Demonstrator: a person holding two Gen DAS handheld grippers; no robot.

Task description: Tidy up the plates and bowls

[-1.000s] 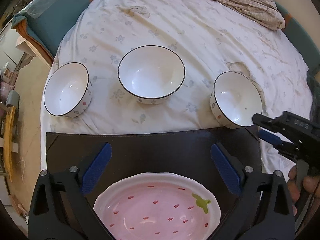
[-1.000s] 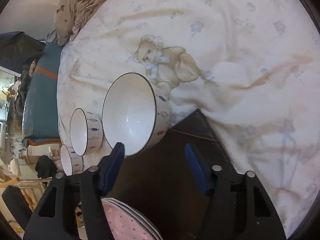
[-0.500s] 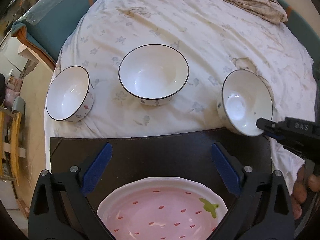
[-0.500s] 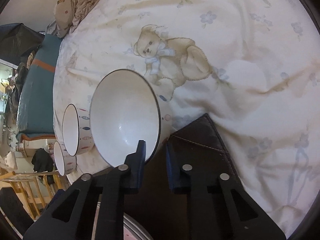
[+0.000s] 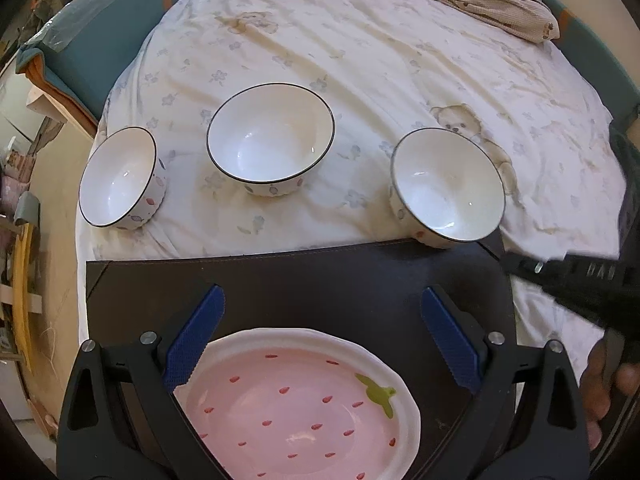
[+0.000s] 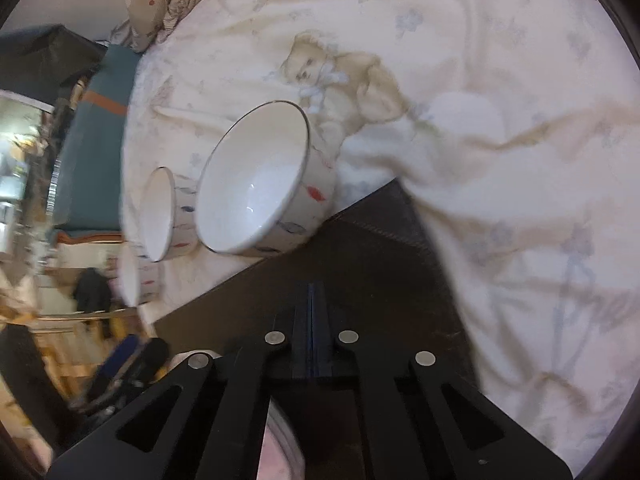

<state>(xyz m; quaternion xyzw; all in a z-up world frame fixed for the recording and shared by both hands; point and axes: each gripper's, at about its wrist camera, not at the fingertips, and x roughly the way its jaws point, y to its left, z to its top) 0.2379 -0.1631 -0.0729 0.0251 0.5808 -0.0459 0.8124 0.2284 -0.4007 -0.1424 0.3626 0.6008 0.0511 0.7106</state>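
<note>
My left view looks down from above the dark mat (image 5: 300, 280) toward the bed (image 5: 360, 60). My right view sits lower, rolled sideways; both share the nearest bowl (image 5: 448, 186).

Pink strawberry-patterned plate (image 5: 296, 404) on a dark brown mat (image 5: 280, 280); three white bowls, black-rimmed; cream bedsheet (image 5: 360, 60) with blue flowers.

Three white bowls (image 5: 270, 141) (image 5: 117, 178) (image 5: 447, 185) (dark-rimmed), one pink strawberry plate (image 5: 298, 404), one dark mat (image 5: 320, 276)
</note>
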